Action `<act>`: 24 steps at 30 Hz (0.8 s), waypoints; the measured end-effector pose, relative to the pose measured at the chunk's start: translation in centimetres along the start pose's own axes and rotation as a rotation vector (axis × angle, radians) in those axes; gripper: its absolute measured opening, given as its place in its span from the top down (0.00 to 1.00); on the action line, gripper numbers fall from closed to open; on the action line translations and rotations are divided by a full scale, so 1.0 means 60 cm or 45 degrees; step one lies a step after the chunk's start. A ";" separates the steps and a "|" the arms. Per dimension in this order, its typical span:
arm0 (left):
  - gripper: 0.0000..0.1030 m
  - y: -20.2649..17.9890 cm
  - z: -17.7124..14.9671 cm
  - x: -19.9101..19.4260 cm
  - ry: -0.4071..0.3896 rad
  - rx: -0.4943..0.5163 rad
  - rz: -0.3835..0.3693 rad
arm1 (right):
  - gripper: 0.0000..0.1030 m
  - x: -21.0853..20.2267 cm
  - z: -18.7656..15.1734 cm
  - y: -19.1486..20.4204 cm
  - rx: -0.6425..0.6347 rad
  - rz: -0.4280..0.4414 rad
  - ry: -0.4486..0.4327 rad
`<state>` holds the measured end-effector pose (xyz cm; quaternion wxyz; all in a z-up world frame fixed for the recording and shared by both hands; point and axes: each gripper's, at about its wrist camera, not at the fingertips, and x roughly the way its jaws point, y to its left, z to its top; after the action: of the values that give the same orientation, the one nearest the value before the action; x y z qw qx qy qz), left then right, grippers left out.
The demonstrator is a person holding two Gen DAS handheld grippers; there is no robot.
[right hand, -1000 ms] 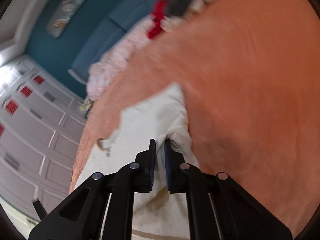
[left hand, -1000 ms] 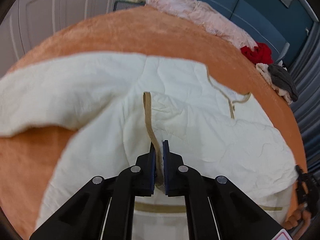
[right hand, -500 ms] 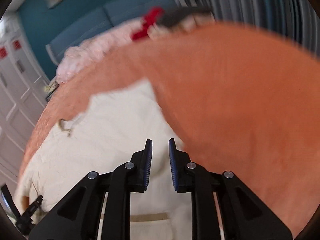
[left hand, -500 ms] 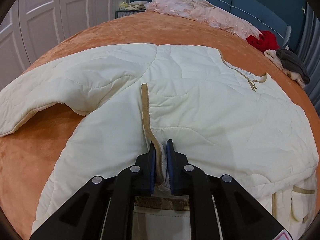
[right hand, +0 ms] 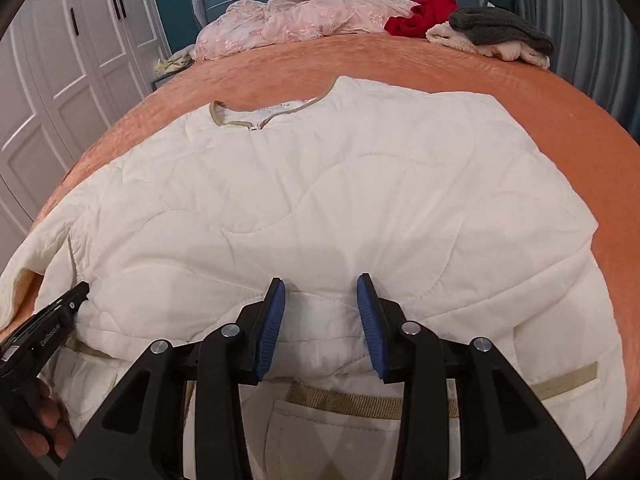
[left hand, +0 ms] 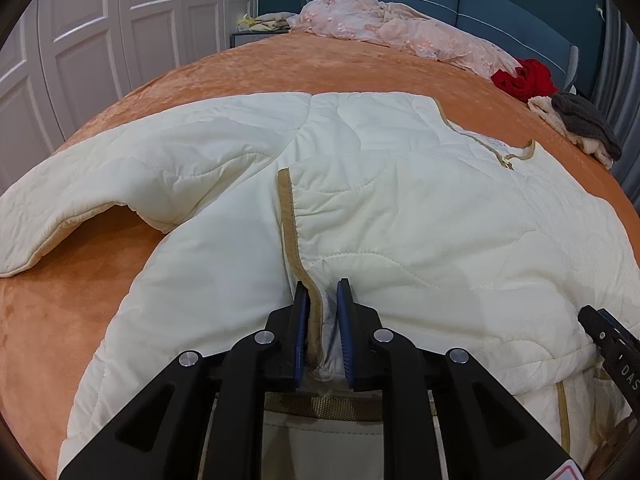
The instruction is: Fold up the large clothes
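one cream quilted jacket spread on one orange bed, two grippers at its near hem.

left wrist view: the left gripper (left hand: 323,286) has its blue pads slightly parted around the tan-trimmed front edge of the jacket (left hand: 400,216), whose collar points far right across the bed (left hand: 280,64); one sleeve trails left. right wrist view: the right gripper (right hand: 321,284) hangs wide open, holding nothing, just over the hem, the jacket running near to far; beyond lie one pink garment (right hand: 288,20), one red (right hand: 424,12), one grey (right hand: 496,28).
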<state>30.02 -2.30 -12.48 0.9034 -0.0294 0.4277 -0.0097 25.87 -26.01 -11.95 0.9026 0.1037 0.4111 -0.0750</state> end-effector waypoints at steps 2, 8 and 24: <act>0.85 -0.003 -0.001 0.001 -0.004 0.013 0.013 | 0.65 -0.002 -0.005 0.003 -0.013 -0.015 0.001; 0.85 -0.015 -0.004 0.004 -0.021 0.053 0.070 | 0.64 0.004 -0.016 0.013 -0.055 -0.065 -0.038; 0.38 0.304 0.009 -0.142 -0.142 -0.582 -0.083 | 0.54 -0.072 -0.035 0.006 -0.012 -0.059 -0.116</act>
<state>24.91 16.30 -6.69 0.8947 -0.2473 0.3671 0.0600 21.60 -24.92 -9.97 0.9189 0.0863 0.3723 -0.0984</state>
